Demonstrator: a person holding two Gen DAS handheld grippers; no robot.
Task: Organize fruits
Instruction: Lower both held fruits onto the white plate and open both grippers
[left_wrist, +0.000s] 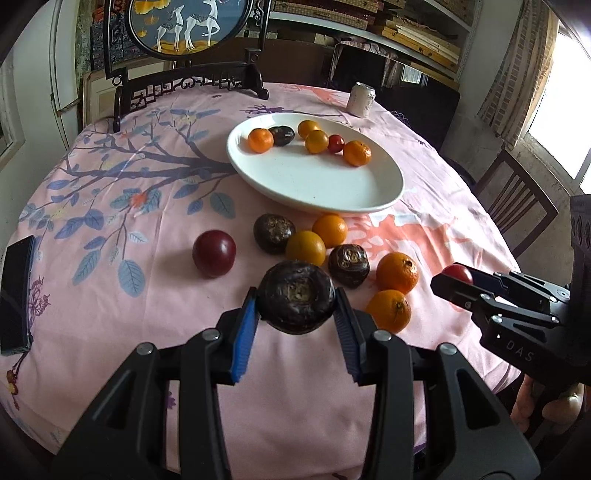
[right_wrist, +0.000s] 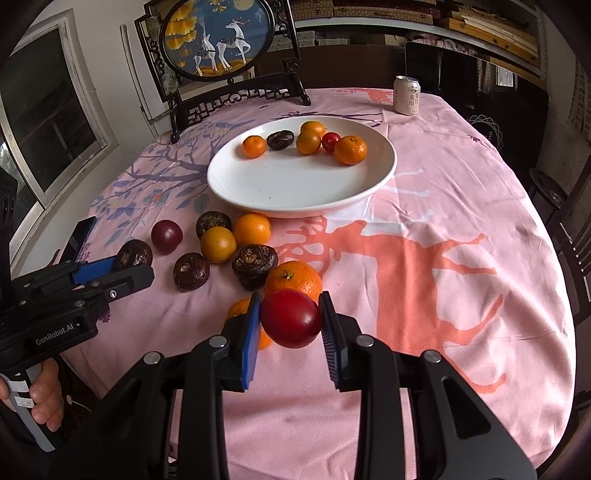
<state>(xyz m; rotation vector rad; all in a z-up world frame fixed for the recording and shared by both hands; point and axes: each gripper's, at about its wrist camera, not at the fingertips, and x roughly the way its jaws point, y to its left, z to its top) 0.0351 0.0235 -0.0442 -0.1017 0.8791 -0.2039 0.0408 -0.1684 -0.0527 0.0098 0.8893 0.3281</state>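
Left claw (left_wrist: 296, 316) grips a dark chestnut (left_wrist: 296, 297), right claw (right_wrist: 289, 320) a red plum (right_wrist: 290, 318), both lifted clear of the counter (right_wrist: 424, 229), likely bound for the plate (right_wrist: 295, 203) where six fruits sit; an orange (right_wrist: 236, 308) is half hidden behind the right claw

Six fruits sit in the white plate (right_wrist: 373, 184) (far side); loose fruits (right_wrist: 218, 244) cluster before it.
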